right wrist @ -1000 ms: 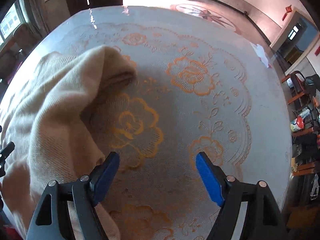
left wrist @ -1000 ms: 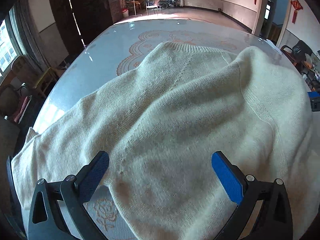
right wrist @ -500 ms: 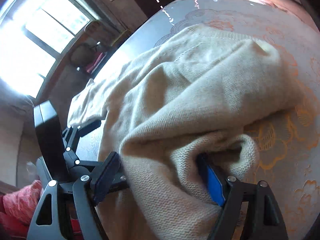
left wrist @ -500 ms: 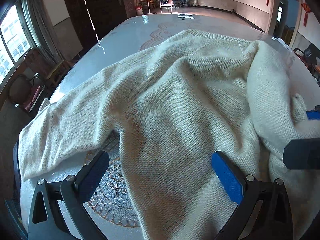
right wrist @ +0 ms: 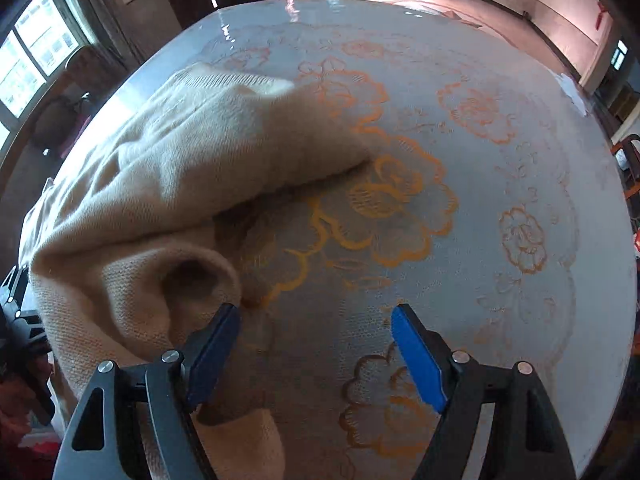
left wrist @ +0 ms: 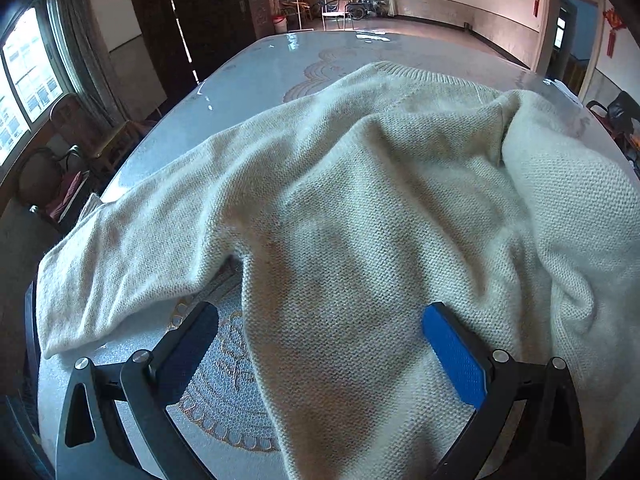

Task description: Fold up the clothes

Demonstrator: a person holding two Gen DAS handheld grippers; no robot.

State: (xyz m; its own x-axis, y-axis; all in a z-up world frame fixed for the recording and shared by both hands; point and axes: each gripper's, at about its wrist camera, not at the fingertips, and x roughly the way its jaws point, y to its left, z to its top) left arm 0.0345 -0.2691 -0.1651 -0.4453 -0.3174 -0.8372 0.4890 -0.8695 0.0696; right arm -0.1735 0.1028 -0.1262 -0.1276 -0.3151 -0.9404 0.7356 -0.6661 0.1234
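Closing over bare tablecloth [right wrist: 500,184], right gripper [right wrist: 316,344] jaws hold nothing.

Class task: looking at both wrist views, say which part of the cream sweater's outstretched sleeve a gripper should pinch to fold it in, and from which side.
Pinch the sleeve at its cuff end, probably from above with the left gripper: it lies flat, stretched out toward the table edge, with its free end exposed.

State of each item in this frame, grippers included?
sweater: unfolded, rumpled on the table, one sleeve stretched out flat
table: partly covered by the sweater
left gripper: open over the sweater, gripping nothing
right gripper: jaws closing, wide apart, nothing between them
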